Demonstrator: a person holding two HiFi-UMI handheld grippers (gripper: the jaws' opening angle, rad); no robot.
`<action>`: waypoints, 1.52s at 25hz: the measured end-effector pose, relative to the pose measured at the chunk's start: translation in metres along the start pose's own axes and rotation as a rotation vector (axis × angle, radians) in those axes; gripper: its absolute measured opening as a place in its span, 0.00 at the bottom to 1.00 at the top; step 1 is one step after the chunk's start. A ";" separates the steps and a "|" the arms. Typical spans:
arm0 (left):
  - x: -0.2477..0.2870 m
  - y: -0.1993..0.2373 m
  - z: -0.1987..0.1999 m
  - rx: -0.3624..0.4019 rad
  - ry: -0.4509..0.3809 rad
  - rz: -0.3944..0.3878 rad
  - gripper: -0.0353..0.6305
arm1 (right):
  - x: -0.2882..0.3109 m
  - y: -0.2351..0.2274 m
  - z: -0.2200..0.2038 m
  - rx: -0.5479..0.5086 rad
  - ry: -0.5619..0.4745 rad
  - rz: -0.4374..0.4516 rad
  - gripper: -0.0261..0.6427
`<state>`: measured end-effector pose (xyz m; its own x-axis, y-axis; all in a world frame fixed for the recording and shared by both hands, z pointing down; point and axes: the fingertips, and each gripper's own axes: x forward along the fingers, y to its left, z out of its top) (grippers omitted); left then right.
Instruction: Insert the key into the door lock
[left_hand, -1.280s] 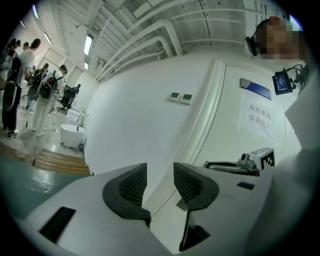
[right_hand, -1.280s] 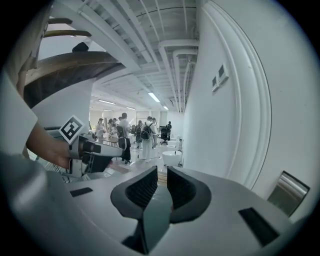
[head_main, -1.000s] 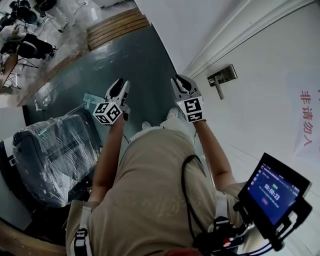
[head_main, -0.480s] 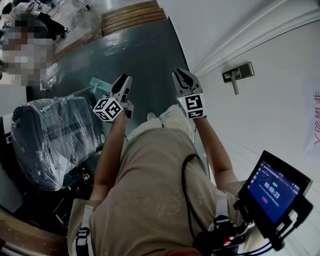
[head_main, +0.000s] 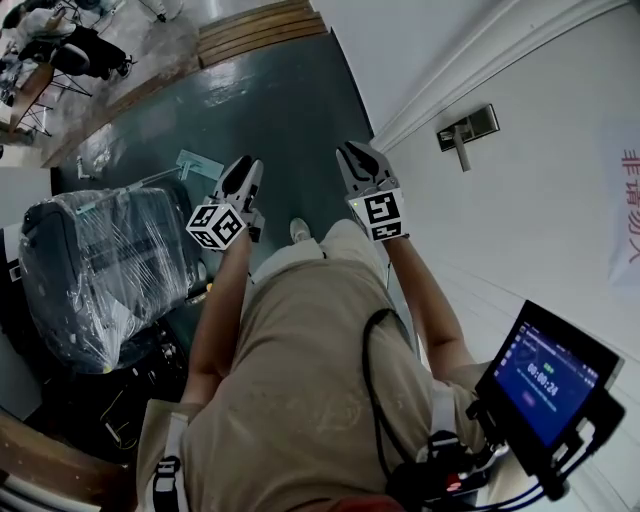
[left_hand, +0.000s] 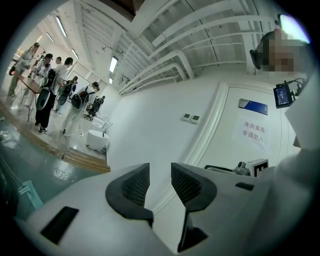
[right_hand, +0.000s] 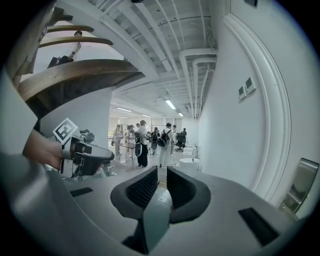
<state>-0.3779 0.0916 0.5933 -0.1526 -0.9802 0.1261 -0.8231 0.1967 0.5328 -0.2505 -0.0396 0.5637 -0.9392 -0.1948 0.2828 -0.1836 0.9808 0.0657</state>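
I'm carrying L gripper (head_main: 243, 168) and R gripper (head_main: 357, 155) out front, side by side. Both are empty w/ jaws apart, L's having just closed slightly, and no key is showing anywhere. Door lock (head_main: 467, 127) is sitting ahead-right on the door (head_main: 540, 230), well apart, prob. the next target.

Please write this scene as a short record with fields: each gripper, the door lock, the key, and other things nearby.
left gripper: jaws apart, have just been closing a little, nothing between them
right gripper: jaws narrowly apart, nothing between them
door lock: on the white door, to the right of both grippers, untouched
key: not seen in any view
nearby: plastic-wrapped furniture at the left; screen at lower right
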 end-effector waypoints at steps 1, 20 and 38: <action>-0.001 -0.001 -0.003 0.007 -0.005 0.007 0.28 | -0.002 0.001 -0.004 -0.002 -0.001 0.010 0.13; -0.105 -0.167 -0.154 0.000 -0.004 0.139 0.28 | -0.207 0.011 -0.056 -0.082 -0.015 0.141 0.13; -0.210 -0.158 -0.169 -0.027 -0.047 0.198 0.28 | -0.240 0.089 -0.078 -0.101 0.041 0.197 0.13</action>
<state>-0.1241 0.2698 0.6240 -0.3358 -0.9221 0.1920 -0.7598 0.3857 0.5234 -0.0191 0.0931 0.5765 -0.9410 -0.0018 0.3385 0.0341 0.9944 0.1001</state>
